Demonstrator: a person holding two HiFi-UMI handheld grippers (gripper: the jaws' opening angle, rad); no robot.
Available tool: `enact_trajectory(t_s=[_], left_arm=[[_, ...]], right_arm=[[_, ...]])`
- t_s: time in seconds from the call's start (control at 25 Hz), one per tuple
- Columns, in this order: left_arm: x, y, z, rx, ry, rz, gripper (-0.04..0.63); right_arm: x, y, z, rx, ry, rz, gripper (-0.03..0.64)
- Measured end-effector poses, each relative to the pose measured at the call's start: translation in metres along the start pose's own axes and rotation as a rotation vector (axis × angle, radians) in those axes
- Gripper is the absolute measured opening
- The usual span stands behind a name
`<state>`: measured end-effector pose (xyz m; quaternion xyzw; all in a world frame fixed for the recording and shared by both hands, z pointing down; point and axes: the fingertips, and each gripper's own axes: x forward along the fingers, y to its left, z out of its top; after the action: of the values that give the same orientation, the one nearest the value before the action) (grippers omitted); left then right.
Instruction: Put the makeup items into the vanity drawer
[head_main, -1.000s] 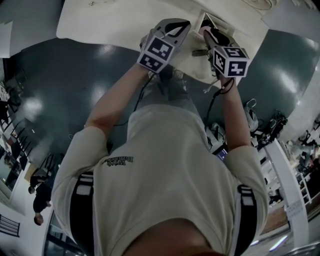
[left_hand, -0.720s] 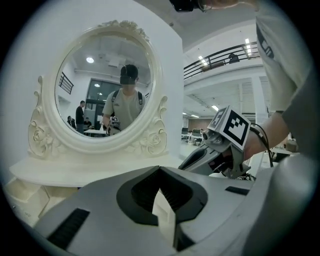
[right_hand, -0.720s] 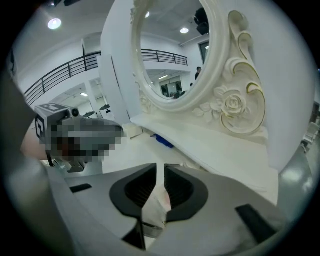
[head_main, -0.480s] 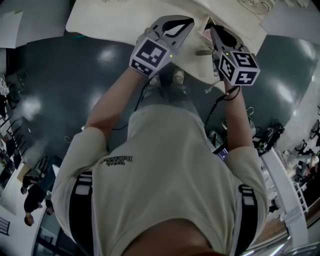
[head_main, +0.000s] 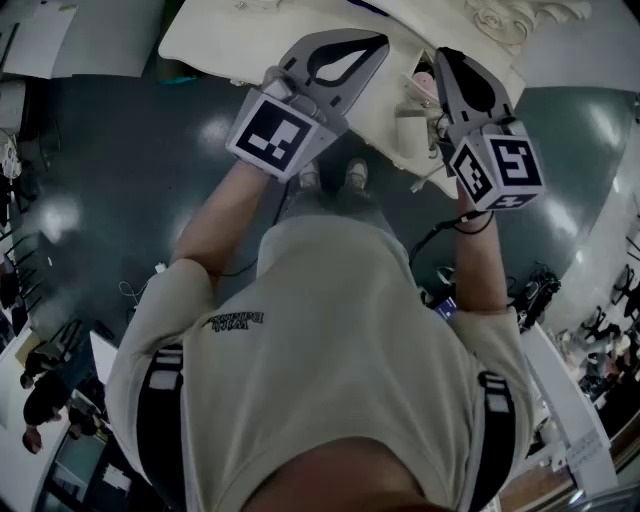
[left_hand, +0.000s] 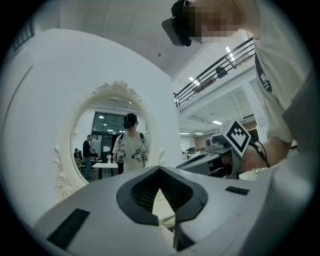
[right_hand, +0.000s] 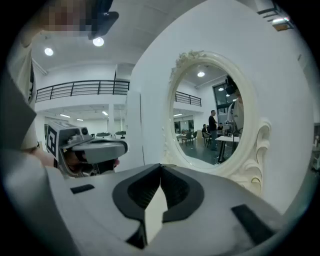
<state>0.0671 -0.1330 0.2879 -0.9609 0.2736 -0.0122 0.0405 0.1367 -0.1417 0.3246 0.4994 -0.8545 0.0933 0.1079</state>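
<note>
Head view: both grippers are held over the near edge of the cream vanity, close side by side. Left gripper has its jaws together, empty. Right gripper is just right of it, also carrying nothing. Between them sits what looks like the open drawer, with small pinkish items just beyond it. Too small to tell if they are in it or on the top.

Left gripper view: jaws meet at the tips, nothing between. The oval mirror is far ahead. No makeup is visible.

Right gripper view: jaws closing to a meet, nothing between. The mirror is at right and the other gripper at left.

Progress: nothing is in hand. The drawer likely still needs shutting, and I cannot tell whether any items remain.
</note>
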Motion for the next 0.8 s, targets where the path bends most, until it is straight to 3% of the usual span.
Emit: enact_trajectory(t_s=[0.32,0.8], left_arm=[[-0.063,-0.019,0.079,0.019,-0.144,0.077,0.014],[-0.129,-0.047,0.12,0.032,-0.204,0.154,0.014]], right_arm=[[-0.061,0.064,0.084,-0.076,-0.2,0.071,0.006],[-0.112,0.126,0.118,-0.103,-0.35,0.181,0.006]])
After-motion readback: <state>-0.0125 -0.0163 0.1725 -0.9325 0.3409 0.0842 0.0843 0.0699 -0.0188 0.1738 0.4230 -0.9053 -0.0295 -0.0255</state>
